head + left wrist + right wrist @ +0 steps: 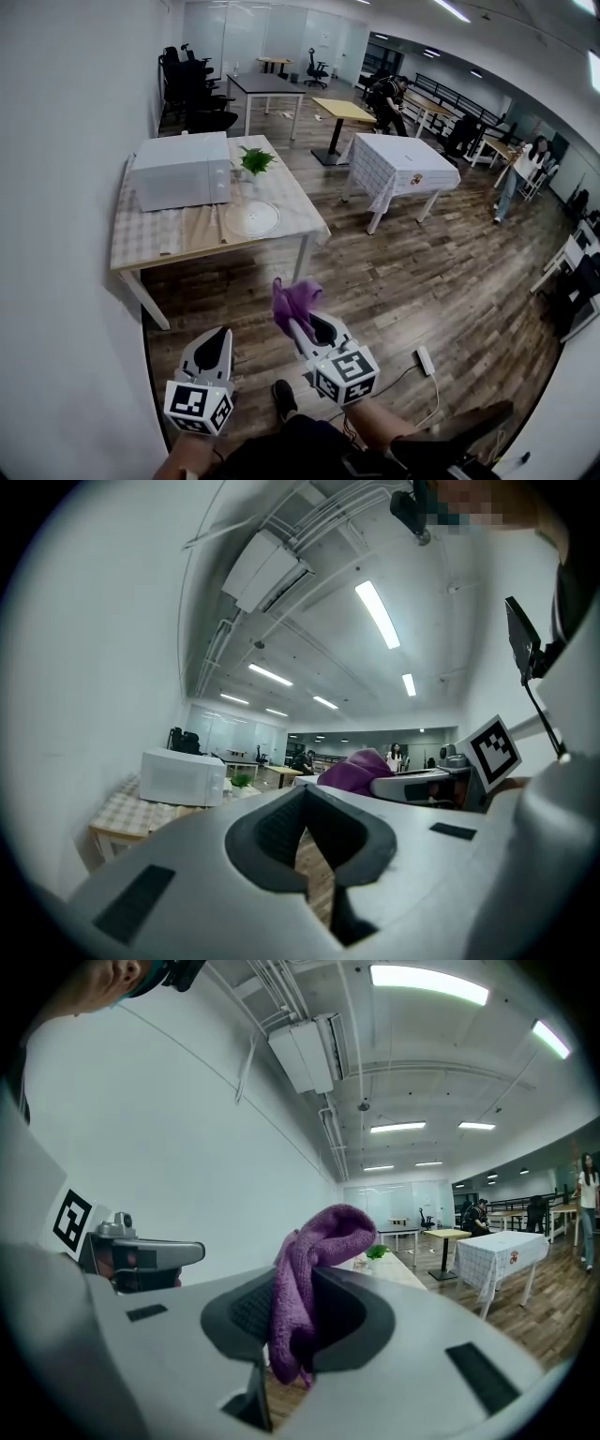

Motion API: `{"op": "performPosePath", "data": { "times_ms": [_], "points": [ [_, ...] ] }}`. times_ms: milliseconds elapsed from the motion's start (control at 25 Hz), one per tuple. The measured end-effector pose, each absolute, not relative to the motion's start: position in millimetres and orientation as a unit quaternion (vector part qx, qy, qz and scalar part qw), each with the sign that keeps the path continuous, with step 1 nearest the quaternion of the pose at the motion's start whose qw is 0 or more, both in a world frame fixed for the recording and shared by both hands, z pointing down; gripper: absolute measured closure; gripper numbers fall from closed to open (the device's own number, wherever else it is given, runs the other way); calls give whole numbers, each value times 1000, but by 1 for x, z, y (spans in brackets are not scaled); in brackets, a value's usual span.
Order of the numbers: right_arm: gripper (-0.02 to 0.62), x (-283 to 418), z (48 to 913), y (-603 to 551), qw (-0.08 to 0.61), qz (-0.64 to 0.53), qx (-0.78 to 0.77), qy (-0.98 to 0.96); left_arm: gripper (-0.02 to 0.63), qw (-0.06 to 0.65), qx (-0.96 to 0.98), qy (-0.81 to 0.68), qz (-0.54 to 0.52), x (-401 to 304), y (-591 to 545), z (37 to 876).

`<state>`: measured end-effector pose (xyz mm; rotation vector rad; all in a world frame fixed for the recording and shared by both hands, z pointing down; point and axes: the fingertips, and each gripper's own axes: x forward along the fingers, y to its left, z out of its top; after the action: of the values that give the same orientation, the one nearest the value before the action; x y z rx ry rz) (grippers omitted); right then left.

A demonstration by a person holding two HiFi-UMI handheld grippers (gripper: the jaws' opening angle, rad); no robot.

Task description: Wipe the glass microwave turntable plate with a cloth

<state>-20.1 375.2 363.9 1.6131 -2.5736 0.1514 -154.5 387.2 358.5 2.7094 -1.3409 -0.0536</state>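
- Right gripper [302, 326] sits closest to the person, jaws clamped on the purple cloth [296, 298]. The cloth is bunched above the tips with its tail hanging between the pads. Reads as a carry grip, not a wiping one.
- Left gripper [218, 336] is just beside it, jaws together with nothing between them. Probably kept free to steady the plate.
- Both are held low in front of the person over the wooden floor [403, 272], pointing toward the table [150, 251].
- Glass turntable plate [251, 217] lies flat on the table near its front edge, just in front of the white microwave [180, 169]. Being out of the oven, its whole top face is reachable. A small plant [254, 160] stands just behind it.
- Plate is well apart from both grippers, ahead of them with open floor between. No contact, so wiping hasn't begun.
- My read: close the gap first, then press the cloth flat on the glass.
- Risk: the plate may slide on the table under a push, so brace the rim with the left gripper.
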Motion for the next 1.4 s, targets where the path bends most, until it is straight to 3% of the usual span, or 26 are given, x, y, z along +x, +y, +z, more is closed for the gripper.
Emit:
{"op": "performPosePath", "data": {
  "times_ms": [1400],
  "points": [
    [508,83,381,137,34,85,476,-874,604,39,877,-477,46,-39,167,360]
  ]
}}
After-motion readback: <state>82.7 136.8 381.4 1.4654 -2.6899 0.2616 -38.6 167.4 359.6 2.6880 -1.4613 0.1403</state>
